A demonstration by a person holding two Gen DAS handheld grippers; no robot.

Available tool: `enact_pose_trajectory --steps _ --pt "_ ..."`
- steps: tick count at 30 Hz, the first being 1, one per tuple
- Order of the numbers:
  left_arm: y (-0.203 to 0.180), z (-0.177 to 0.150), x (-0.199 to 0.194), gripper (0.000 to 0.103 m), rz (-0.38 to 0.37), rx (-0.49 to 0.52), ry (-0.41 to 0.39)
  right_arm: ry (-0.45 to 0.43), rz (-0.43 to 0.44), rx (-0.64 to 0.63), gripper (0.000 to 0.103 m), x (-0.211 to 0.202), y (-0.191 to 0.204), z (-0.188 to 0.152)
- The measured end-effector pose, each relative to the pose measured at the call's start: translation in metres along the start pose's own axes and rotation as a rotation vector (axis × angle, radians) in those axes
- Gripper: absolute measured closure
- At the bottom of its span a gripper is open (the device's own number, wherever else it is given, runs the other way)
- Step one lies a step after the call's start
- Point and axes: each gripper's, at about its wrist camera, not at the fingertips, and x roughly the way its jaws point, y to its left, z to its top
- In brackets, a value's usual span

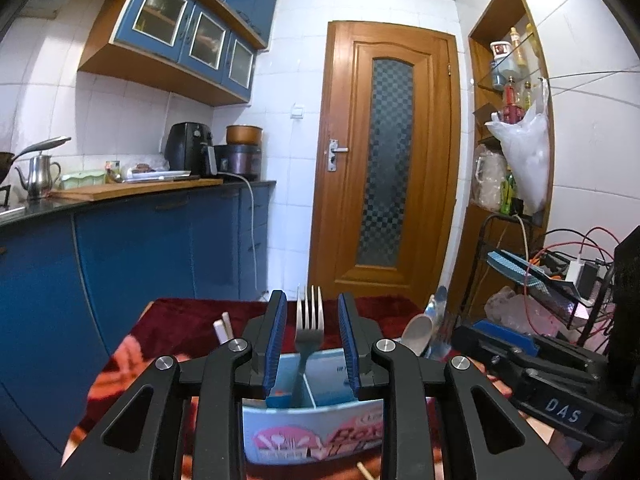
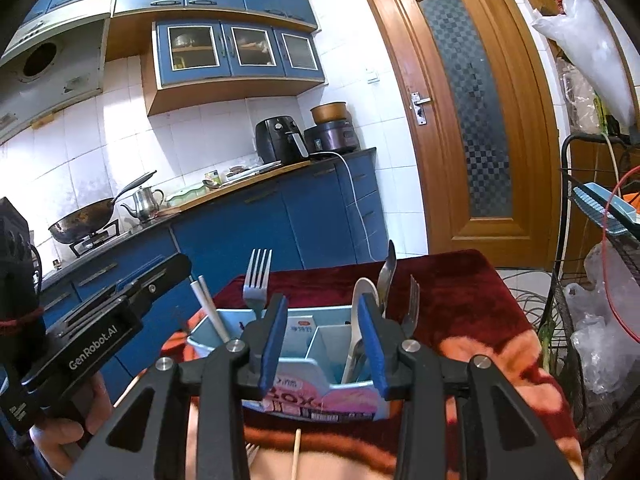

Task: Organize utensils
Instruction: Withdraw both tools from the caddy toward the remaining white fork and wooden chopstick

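A light blue utensil holder box (image 1: 316, 420) with dividers stands on the red-clothed table; it also shows in the right wrist view (image 2: 320, 368). A metal fork (image 1: 309, 332) stands upright in a left compartment, between my left gripper's (image 1: 313, 344) open blue pads (image 1: 276, 344), untouched. It shows in the right wrist view (image 2: 257, 284) too. White chopsticks (image 2: 210, 308) stand at the box's left. A white spoon (image 2: 362, 320), a metal spoon (image 2: 387, 276) and a second fork (image 2: 412, 304) stand in the right compartments. My right gripper (image 2: 324, 344) is open and empty over the box.
A loose wooden chopstick (image 2: 296, 456) lies on the cloth (image 2: 460, 300) in front of the box. Blue kitchen cabinets (image 1: 140, 248) and a counter run along the left. A wire rack (image 1: 560, 292) with cables and bags stands at the right. A wooden door (image 1: 384, 160) is behind.
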Motion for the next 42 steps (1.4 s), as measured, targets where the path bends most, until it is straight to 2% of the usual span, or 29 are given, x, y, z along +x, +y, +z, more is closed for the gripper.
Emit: enact_pose_trajectory --steps 9,19,34,42 --pt "0.002 -0.007 -0.023 0.076 0.017 0.013 0.058 0.03 -0.006 0.015 0.061 -0.024 0.005 -0.007" --pt "0.008 -0.029 -0.038 0.076 0.028 -0.007 0.181 0.092 0.0 0.068 0.058 -0.041 -0.001 -0.026" --pt "0.013 -0.073 -0.033 0.076 0.043 -0.031 0.369 0.247 -0.038 0.108 0.056 -0.036 -0.019 -0.077" --pt "0.014 -0.093 -0.022 0.076 0.035 -0.047 0.46 0.299 -0.048 0.133 0.054 -0.032 -0.027 -0.096"
